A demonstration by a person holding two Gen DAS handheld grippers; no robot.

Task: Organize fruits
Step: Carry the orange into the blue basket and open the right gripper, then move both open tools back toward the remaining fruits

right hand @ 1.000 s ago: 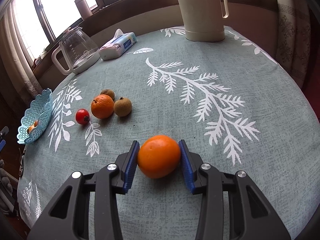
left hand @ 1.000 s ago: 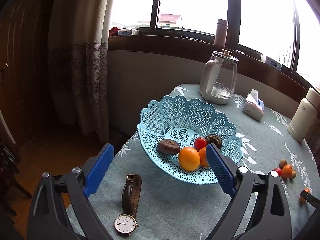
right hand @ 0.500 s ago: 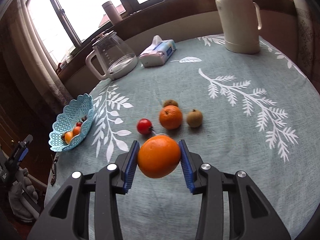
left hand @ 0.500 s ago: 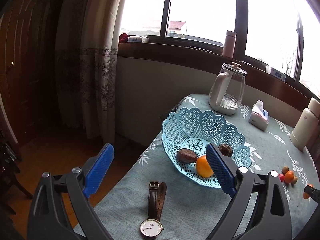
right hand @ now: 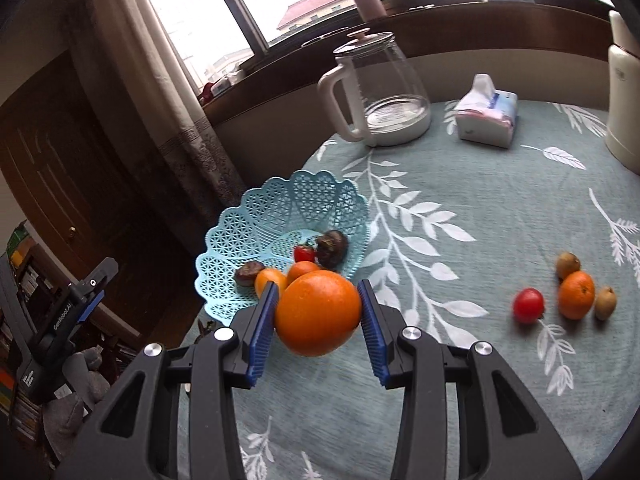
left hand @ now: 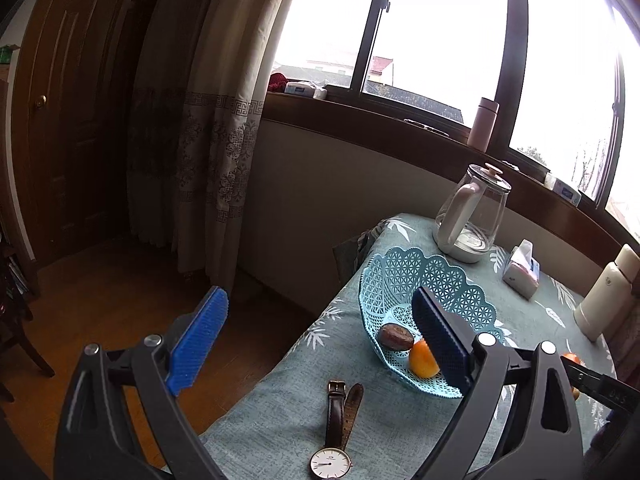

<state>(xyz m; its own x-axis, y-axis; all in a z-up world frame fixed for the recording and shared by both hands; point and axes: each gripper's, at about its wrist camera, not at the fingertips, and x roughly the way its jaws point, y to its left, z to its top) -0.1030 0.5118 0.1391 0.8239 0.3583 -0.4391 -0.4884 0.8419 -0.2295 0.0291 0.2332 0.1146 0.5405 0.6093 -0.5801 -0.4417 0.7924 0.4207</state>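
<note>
My right gripper [right hand: 318,320] is shut on a large orange [right hand: 318,312], held above the tablecloth just in front of the light blue lattice basket [right hand: 256,216]. The basket holds two dark fruits, a small red one and two small oranges [right hand: 270,280]. On the cloth to the right lie a red fruit [right hand: 529,305], a tangerine [right hand: 576,294] and two brown fruits [right hand: 605,303]. My left gripper [left hand: 320,334] is open and empty, pulled back off the table's left edge; its view shows the basket [left hand: 400,276] with a dark fruit [left hand: 396,337] and an orange [left hand: 423,358].
A wristwatch [left hand: 336,428] lies near the table's front left edge. A glass kettle [right hand: 378,92], a tissue pack [right hand: 486,116] and a cream thermos [right hand: 624,100] stand at the back. Curtain and wooden door are to the left.
My right gripper lifted the large orange off the cloth and carried it left to the basket. My left gripper drew back and away from the basket, staying open.
</note>
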